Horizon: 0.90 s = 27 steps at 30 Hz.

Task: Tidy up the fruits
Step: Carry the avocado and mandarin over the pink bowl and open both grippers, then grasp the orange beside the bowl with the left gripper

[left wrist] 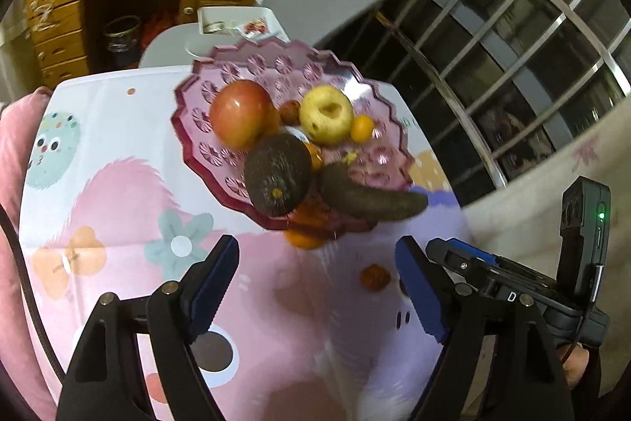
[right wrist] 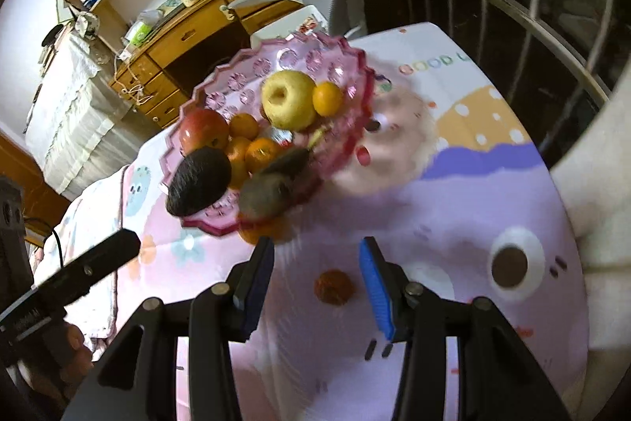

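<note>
A pink scalloped fruit plate is being shown on the patterned tablecloth, loaded with a red apple, yellow apple, avocado and oranges. A small reddish-brown fruit is lying apart on the cloth, between the widely spread, empty jaws of the right gripper. The left gripper is likewise being held wide and empty.

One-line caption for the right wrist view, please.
Open right claw over a small reddish fruit on the patterned cloth, before a pink fruit bowl.

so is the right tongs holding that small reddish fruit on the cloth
No, the right tongs are open and empty, and the small reddish fruit lies loose on the cloth between the fingers.
</note>
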Tool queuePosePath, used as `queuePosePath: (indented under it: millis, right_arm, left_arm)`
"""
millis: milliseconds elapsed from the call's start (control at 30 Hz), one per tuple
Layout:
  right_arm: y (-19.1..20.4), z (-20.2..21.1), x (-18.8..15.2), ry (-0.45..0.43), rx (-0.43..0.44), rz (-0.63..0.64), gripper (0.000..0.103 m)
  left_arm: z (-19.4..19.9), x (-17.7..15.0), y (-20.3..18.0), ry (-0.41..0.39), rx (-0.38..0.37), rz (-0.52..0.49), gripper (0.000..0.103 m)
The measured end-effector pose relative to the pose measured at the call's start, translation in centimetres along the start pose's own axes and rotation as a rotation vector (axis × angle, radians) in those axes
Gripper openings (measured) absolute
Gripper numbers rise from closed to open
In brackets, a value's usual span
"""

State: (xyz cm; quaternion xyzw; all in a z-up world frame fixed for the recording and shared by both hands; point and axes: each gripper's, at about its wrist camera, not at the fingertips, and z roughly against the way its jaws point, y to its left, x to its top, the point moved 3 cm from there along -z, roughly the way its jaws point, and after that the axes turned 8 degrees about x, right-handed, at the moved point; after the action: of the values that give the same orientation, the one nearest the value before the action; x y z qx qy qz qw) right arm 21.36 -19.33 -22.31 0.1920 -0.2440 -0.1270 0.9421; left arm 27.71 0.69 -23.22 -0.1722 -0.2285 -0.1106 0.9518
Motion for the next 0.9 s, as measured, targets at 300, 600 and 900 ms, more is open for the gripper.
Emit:
queuePosePath:
  millis: [300, 600, 900]
  right_arm:
    - [-1.2, -1.3, -4.7, 0.029, -0.021, -0.067, 0.046]
    - [-2.1, -3.0, -7.0, 0.020, -0.061, -0.071, 0.046]
    - [-1.7, -3.9, -7.9, -0.043, -0.059, 0.004, 0.046]
  left_arm:
    - [-3.3, -1.4, -1.0, 0.069, 0.020, -0.130, 0.084]
    - [-7.3, -2.4, -1.1, 0.022, 0.046, -0.170, 0.084]
    - [-9.8, -2.5, -2.0, -0.026, 0.046, -0.213, 0.084]
